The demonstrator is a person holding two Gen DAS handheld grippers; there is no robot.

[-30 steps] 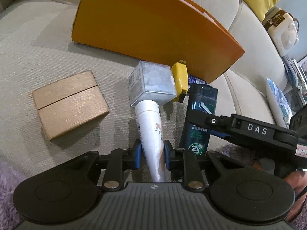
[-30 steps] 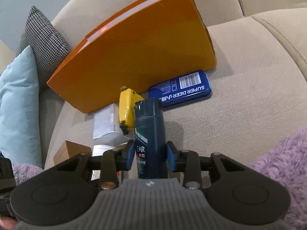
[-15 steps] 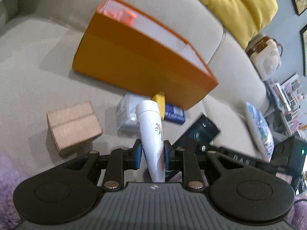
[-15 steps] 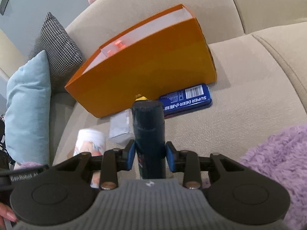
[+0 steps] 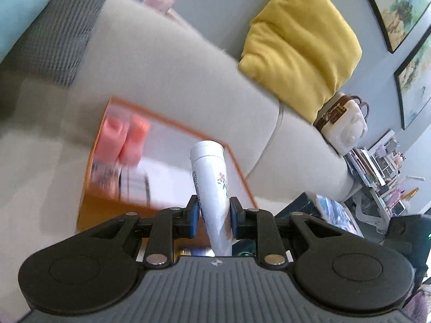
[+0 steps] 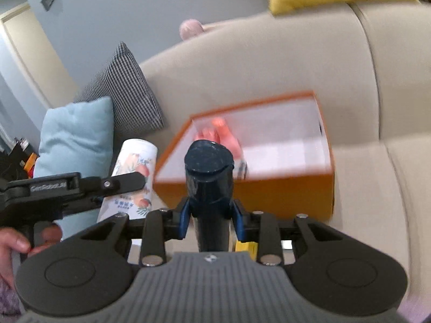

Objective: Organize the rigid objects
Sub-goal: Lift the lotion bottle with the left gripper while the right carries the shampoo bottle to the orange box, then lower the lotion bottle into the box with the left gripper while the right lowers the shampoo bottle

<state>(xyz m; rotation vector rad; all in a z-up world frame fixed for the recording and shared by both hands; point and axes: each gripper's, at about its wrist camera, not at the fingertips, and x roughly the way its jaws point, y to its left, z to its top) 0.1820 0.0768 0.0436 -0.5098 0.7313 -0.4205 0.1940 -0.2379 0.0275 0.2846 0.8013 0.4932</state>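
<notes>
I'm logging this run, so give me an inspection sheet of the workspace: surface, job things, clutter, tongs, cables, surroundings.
Surface: beige sofa, seat cushions.
Job's things: white floral tube and dark blue bottle, both lifted; open orange box with pink items inside, blurred.
Clutter: yellow object below the right tongs, partly hidden.
Tongs: left tongs shut on the tube; right tongs shut on the bottle.
Cables: nothing seen.
Surroundings: yellow cushion, light blue cushion, checked cushion, framed pictures.

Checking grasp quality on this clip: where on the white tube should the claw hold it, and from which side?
Across the lower body, as the left claw does now: pads on opposite sides of the white tube, coming from its flat tail end. The tube narrows there, and the capped end stays free to enter the orange box.
</notes>
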